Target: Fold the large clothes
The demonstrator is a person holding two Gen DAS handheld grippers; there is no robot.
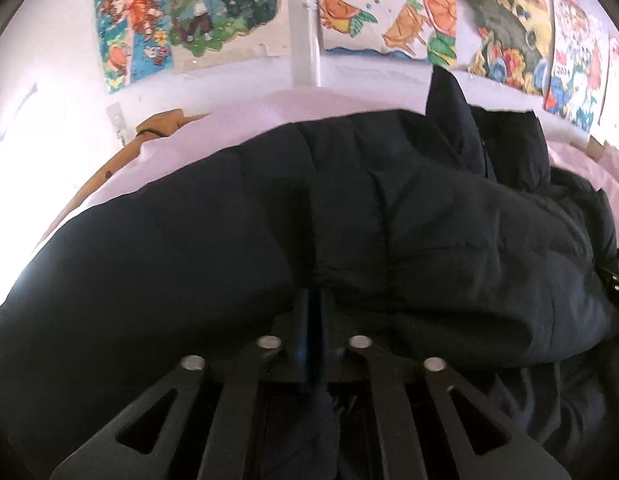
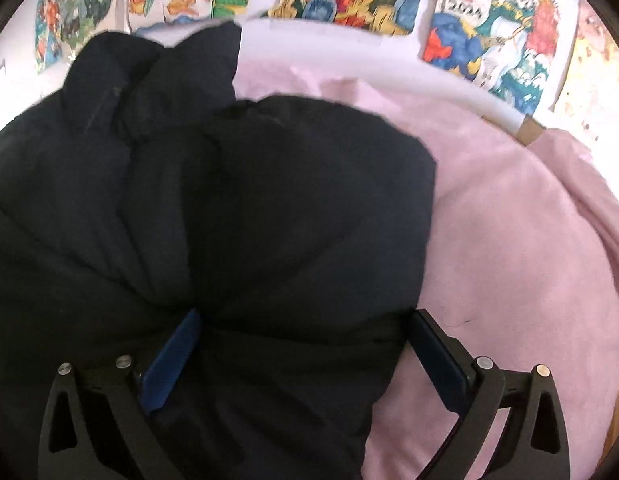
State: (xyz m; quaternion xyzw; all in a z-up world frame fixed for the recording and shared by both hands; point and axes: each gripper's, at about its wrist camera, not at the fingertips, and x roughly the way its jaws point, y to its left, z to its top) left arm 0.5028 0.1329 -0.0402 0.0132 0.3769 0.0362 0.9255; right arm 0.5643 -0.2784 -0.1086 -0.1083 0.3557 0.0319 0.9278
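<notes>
Pink bedding, black jacket hiding left tongs

A bed carries everything, covered with a pink blanket. On the blanket lies a dark padded jacket, bunched toward its left side.

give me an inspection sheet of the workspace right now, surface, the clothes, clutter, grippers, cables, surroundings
Surface: pink blanket, wrinkled, covering the bed.
Job's things: black puffer jacket, bunched and partly folded on the blanket.
Clutter: nothing seen.
Grippers: left gripper shut on a jacket fold; right gripper open, fingers straddling the jacket's edge.
Cables: nothing seen.
Surroundings: white wall with colourful drawings; wooden bed frame at the blanket's edge.
</notes>
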